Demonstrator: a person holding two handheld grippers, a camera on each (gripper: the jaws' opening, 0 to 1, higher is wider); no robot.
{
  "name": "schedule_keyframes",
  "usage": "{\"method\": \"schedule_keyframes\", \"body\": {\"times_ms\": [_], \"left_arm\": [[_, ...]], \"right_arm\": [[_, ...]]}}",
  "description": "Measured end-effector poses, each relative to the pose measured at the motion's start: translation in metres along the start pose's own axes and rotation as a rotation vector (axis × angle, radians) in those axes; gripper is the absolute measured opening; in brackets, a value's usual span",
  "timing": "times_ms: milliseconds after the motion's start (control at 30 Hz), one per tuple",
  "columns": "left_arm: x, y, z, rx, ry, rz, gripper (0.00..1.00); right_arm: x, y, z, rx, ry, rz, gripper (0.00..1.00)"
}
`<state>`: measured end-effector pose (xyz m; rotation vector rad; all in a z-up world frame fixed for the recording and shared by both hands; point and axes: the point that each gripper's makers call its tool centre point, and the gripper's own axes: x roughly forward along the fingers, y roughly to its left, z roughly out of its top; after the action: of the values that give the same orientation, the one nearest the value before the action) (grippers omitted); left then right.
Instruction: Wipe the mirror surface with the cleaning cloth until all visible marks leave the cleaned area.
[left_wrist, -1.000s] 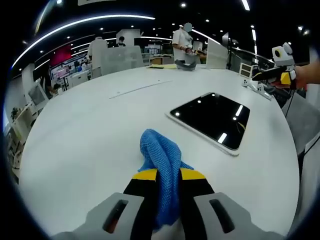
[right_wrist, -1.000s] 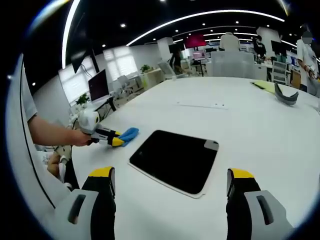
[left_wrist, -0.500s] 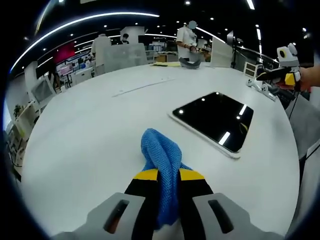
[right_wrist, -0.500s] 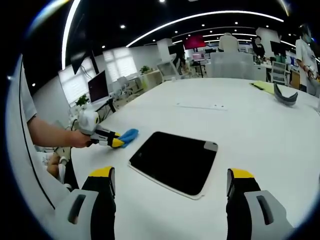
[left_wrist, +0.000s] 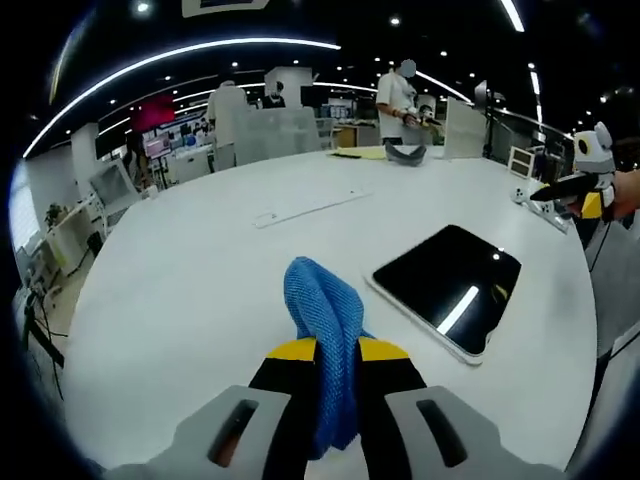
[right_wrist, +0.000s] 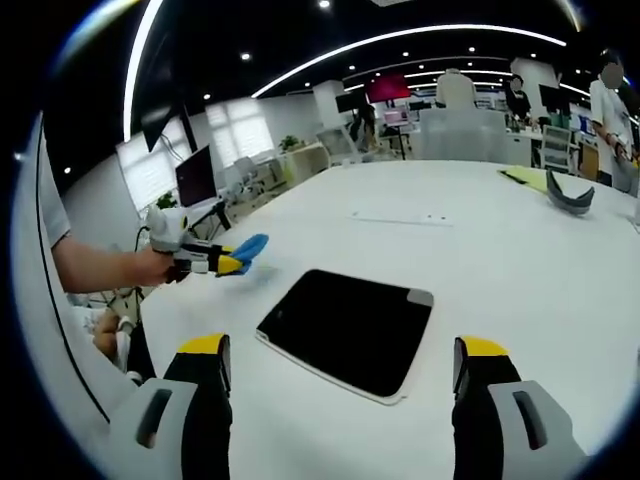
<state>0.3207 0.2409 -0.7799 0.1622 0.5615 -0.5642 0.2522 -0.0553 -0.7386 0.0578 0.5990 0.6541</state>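
- Mirror (left_wrist: 447, 287) in the left gripper view: it lies flat on the white table (left_wrist: 180, 290), ahead of the left gripper (left_wrist: 337, 352) and off to its right. It is dark and shiny, with a pale edge, and bright lamp streaks show in it. I can't make out any marks on it from here.
- The left gripper has its two yellow-tipped jaws pressed together on the blue cleaning cloth (left_wrist: 322, 310). The cloth sticks up and forward between them in a fold.
- The cloth is near the mirror but not touching it. A strip of bare table sits between them.
- Far off to the right, the right gripper (left_wrist: 578, 192) is held in a hand past the mirror's far end.
- Mirror (right_wrist: 347, 328) in the right gripper view: it lies just ahead, in the middle between this gripper's own jaws, with its long side running from near-left to far-right.
- The right gripper (right_wrist: 343, 362) has its jaws spread wide with nothing between them.
- The left gripper (right_wrist: 226, 262) comes in from the left, held by a hand, with the cloth (right_wrist: 248, 249) at its tip. It looks raised a little above the table, just off the mirror's left corner.
- My guess: the cloth hand is the one to move. It needs to go to its right and down onto the glass.
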Motion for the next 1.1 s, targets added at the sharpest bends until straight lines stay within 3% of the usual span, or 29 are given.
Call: {"method": "schedule_keyframes", "body": {"times_ms": [200,400,667,1100], "left_arm": [[-0.004,-0.002,0.013,0.028,-0.012,0.007,0.11],[-0.005,-0.009,0.019,-0.012,-0.022,-0.006,0.11],[0.002,-0.016,0.025,-0.024,-0.018,-0.015,0.11],[0.014,-0.028,0.041,-0.003,-0.005,-0.022,0.11]], "right_arm": [[0.000,0.004,0.000,-0.016,-0.004,0.015,0.93],[-0.001,0.005,0.000,-0.023,-0.008,0.022,0.94],[-0.005,0.000,0.001,-0.046,-0.019,0.002,0.96],[-0.001,0.001,-0.011,-0.066,0.003,0.051,1.00]]}}
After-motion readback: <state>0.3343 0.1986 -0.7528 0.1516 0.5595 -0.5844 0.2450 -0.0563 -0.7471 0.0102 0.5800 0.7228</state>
